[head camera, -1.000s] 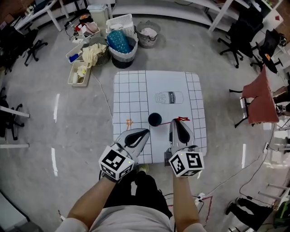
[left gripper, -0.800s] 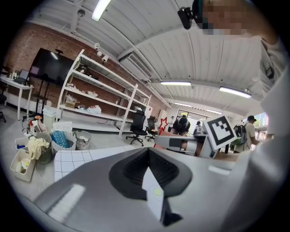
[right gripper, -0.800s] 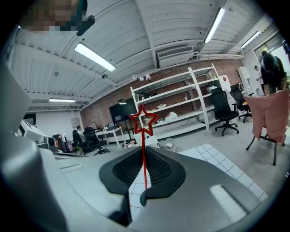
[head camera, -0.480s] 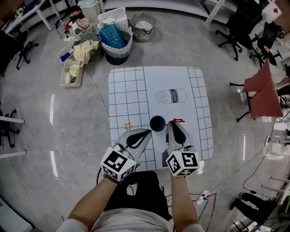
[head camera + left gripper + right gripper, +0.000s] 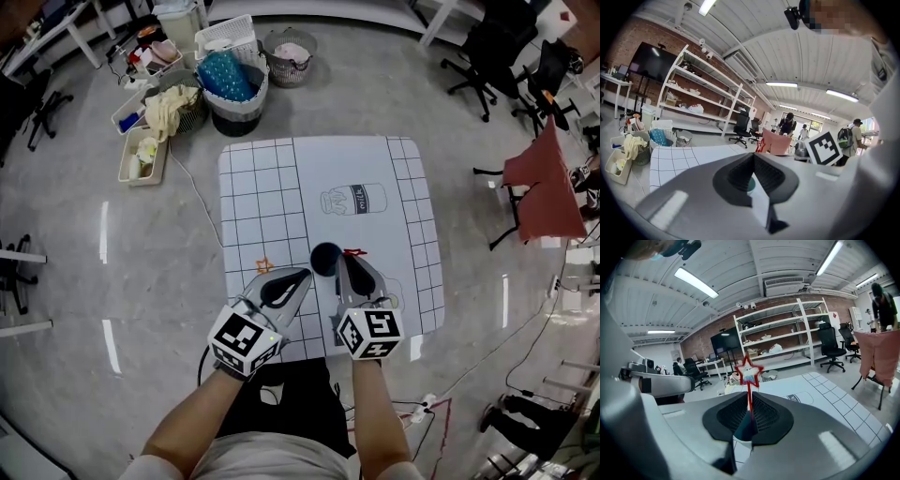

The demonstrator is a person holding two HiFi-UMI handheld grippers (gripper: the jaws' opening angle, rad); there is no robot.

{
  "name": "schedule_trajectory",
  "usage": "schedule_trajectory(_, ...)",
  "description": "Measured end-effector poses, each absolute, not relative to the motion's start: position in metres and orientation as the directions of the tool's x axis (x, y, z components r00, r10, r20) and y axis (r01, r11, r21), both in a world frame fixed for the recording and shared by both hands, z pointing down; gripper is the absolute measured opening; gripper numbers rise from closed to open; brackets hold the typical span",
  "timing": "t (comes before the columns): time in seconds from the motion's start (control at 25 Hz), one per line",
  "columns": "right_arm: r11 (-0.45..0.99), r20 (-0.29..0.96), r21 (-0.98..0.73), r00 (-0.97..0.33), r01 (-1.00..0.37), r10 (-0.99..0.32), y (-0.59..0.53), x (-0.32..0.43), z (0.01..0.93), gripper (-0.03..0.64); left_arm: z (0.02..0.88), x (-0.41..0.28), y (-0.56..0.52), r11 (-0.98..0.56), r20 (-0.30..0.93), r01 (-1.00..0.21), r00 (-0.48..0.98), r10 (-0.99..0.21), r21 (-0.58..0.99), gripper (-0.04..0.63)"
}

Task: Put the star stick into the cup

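Firstly, noted the star stick [image 5: 749, 371] pinched by its thin red shaft between the pads of the right gripper [image 5: 347, 261], jaws pressed on it with only the shaft's width between them. Read the star end as up and forward of the tips, long axis close to upright in the right gripper view. Located the cup [image 5: 323, 258] on the gridded table [image 5: 262, 187], dark and open-mouthed, just left of the star in the head view. Found it directly below the jaws in the right gripper view, teal inside visible under the pads. Could not tell whether the lower end of the stick reached past the rim; hidden by the jaws. Judged the coming move short: a slight shift left, then down along the stick's own axis, lower end first, then release. Logged the right hand as the nearer and the only one loaded. Recorded the left gripper [image 5: 302, 275] close beside, jaws together at the tips on nothing, aimed toward the cup from the near left. Spotted an orange star mark [image 5: 265, 265] on the table left of the cup, and a milk-carton drawing [image 5: 353, 200] beyond.
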State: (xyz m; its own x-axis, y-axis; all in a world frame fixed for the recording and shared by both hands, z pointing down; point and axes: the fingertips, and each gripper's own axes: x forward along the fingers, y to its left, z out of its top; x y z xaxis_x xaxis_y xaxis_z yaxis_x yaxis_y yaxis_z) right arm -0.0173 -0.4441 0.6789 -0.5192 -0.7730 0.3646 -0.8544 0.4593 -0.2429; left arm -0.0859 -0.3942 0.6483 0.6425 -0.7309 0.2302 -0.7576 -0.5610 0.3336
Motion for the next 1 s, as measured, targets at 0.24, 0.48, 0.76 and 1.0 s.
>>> schedule_trajectory(0.24,0.46,0.401,-0.235,-0.516,-0.857,-0.757,-0.442,-0.015,0.685,0.034,0.649,-0.084,-0.394,-0.561,0.232,-0.755,0.645,-0.728,0.341,0.006)
schedule_trajectory(0.48,0.413,0.471,-0.231,-0.472,-0.881,-0.745,-0.438,-0.001,0.696,0.035,0.648,-0.078,-0.39,-0.562,0.242,-0.75,0.652,-0.719,0.35,0.006)
schedule_trajectory(0.76,0.391,0.497,-0.235,-0.456,-0.89,-0.738,-0.423,0.014,0.684,0.035,0.635,-0.065,-0.384,-0.566,0.255,-0.743,0.66,-0.706,0.357,0.005)
schedule_trajectory(1.0,0.419,0.458,-0.251,-0.488,-0.873,-0.743,-0.407,0.013,0.644,0.034,0.607,-0.057,-0.375,-0.566,0.264,-0.748,0.657,-0.706,0.347,0.005)
